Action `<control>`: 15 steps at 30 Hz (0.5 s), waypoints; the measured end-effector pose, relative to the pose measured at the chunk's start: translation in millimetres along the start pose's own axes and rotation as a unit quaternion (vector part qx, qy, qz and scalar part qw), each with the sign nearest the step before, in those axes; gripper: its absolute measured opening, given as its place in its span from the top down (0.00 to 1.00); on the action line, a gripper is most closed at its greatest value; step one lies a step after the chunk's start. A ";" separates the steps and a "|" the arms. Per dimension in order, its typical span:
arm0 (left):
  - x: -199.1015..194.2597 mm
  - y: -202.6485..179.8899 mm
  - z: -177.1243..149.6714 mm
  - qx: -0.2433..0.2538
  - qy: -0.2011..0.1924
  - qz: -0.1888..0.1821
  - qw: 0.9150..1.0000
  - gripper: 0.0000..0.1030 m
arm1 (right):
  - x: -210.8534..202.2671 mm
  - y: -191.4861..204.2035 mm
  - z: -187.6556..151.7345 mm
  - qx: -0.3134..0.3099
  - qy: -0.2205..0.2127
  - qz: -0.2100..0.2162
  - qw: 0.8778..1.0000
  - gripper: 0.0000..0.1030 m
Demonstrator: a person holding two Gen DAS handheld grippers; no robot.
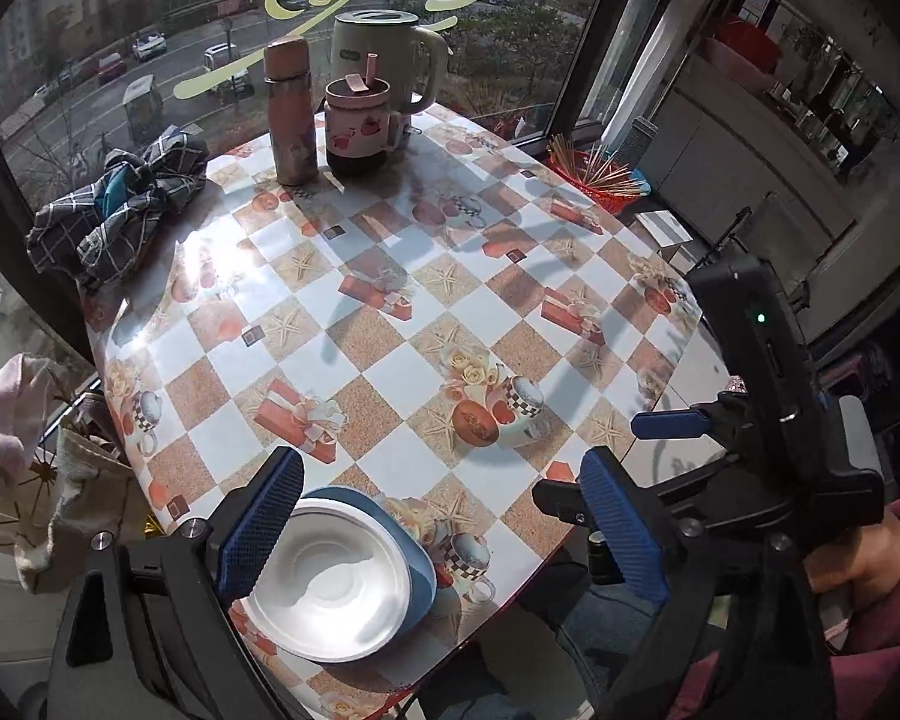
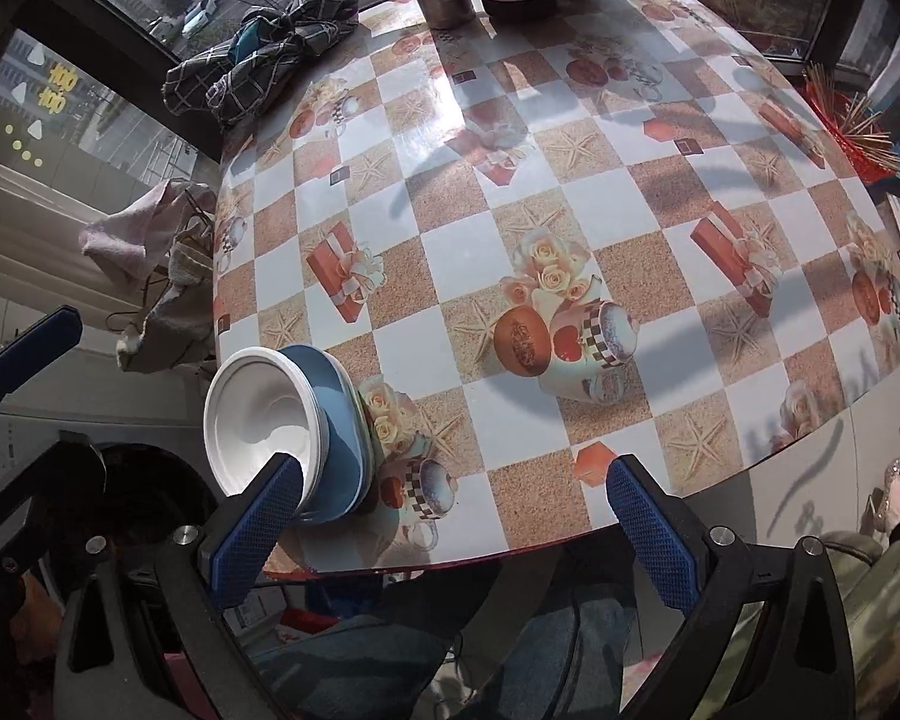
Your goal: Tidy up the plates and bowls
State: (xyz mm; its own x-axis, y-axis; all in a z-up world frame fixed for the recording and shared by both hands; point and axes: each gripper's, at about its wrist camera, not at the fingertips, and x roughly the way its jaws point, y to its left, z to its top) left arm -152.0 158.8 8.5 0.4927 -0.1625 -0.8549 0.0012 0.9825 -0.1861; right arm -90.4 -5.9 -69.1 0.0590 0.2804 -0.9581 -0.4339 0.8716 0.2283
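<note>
A white bowl (image 1: 330,594) sits nested in a blue bowl (image 1: 417,564) at the near edge of the checked table (image 1: 390,312). My left gripper (image 1: 444,519) hovers above it, open, its left pad over the white rim and nothing between the fingers. The right wrist view shows the same white bowl (image 2: 264,414) in the blue bowl (image 2: 345,420) at the table's left front corner. My right gripper (image 2: 453,531) is open and empty over the front edge, to the right of the stack. One blue finger (image 1: 672,423) of it shows in the left wrist view.
At the far side stand a thermos (image 1: 291,114), a pink lidded mug (image 1: 357,126) and a cream kettle (image 1: 384,54). A checked cloth (image 1: 120,204) lies far left. A red basket of sticks (image 1: 594,171) sits at the right edge. A cloth bag (image 2: 168,276) hangs left.
</note>
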 end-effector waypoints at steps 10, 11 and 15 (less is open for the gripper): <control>19.9 -73.2 6.1 0.131 0.038 -0.031 0.990 0.08 | -5.9 -45.7 -45.0 0.104 -0.005 -0.006 0.995 0.01; 20.4 -77.7 7.3 0.137 0.038 -0.034 0.989 0.08 | -7.5 -49.1 -46.7 0.110 -0.008 -0.008 0.994 0.01; 25.2 -91.7 10.6 0.155 0.043 -0.044 0.986 0.08 | -13.4 -61.2 -52.4 0.128 -0.012 -0.015 0.992 0.01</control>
State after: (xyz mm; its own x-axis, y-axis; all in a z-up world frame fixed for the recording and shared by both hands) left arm -130.4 65.6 9.2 0.4024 -0.2433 -0.8826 0.3138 0.9423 -0.1167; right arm -111.7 -84.0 -79.3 0.0909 0.2604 -0.9612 -0.1901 0.9520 0.2399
